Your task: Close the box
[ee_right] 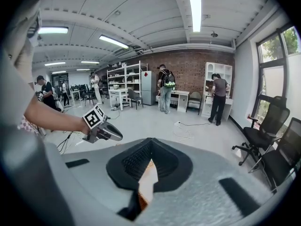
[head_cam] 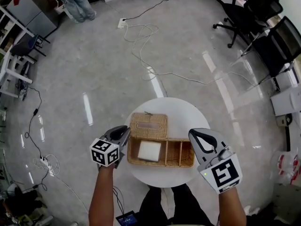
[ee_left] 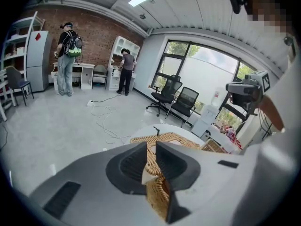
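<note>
A wicker box (head_cam: 180, 154) with several compartments stands on the round white table (head_cam: 188, 112). Its woven lid (head_cam: 148, 125) is thrown back flat behind the left part. A white pad (head_cam: 149, 151) lies in the left compartment. My left gripper (head_cam: 123, 132) hovers at the box's left end, jaws shut with nothing between them; in the left gripper view (ee_left: 149, 149) the wicker lid (ee_left: 169, 138) shows just past the tips. My right gripper (head_cam: 196, 134) hangs over the box's right end, jaws together and empty, as the right gripper view (ee_right: 149, 159) also shows.
The table is small, with its edge close around the box. White cables (head_cam: 141, 36) trail over the shiny floor behind it. Black office chairs (head_cam: 249, 13) stand at the far right. A person (head_cam: 75, 1) stands far back left, near shelving.
</note>
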Demonstrator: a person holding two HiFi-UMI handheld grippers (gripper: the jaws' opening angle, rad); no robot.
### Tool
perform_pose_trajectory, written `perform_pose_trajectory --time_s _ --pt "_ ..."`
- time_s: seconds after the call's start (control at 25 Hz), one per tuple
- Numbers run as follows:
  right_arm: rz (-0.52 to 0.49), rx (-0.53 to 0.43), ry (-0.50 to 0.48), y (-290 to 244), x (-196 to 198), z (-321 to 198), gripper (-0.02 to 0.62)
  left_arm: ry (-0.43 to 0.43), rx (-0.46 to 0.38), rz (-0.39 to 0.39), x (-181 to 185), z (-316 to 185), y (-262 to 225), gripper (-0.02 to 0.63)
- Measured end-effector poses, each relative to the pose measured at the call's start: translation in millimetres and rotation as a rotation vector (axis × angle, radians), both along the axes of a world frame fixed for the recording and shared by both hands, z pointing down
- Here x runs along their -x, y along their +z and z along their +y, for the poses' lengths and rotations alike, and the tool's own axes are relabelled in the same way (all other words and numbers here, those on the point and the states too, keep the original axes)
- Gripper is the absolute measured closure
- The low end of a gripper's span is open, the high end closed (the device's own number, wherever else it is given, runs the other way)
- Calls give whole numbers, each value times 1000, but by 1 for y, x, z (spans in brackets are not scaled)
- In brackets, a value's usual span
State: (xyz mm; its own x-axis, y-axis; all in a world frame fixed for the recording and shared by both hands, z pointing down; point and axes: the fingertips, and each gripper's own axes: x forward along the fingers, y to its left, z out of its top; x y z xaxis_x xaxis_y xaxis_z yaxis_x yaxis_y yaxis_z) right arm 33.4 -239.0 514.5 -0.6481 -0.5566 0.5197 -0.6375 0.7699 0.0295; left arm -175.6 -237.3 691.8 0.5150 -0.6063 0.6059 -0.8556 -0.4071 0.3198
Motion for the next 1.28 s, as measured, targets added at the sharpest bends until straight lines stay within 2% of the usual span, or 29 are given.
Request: perform_pose_trajectory --time_s 0.2,0.52,0.92,1.28 --pt "6 15 1 12 -2 -3 603 -25 46 45 1 -4 20 519" --pt "20 32 3 25 -6 -7 603 -81 113 167 -2 -12 37 410" --pt "32 41 4 37 -8 -8 603 -104 194 268 -8 -15 56 400" --pt "37 38 14 32 -12 -5 603 -118 167 245 -7 -17 43 403"
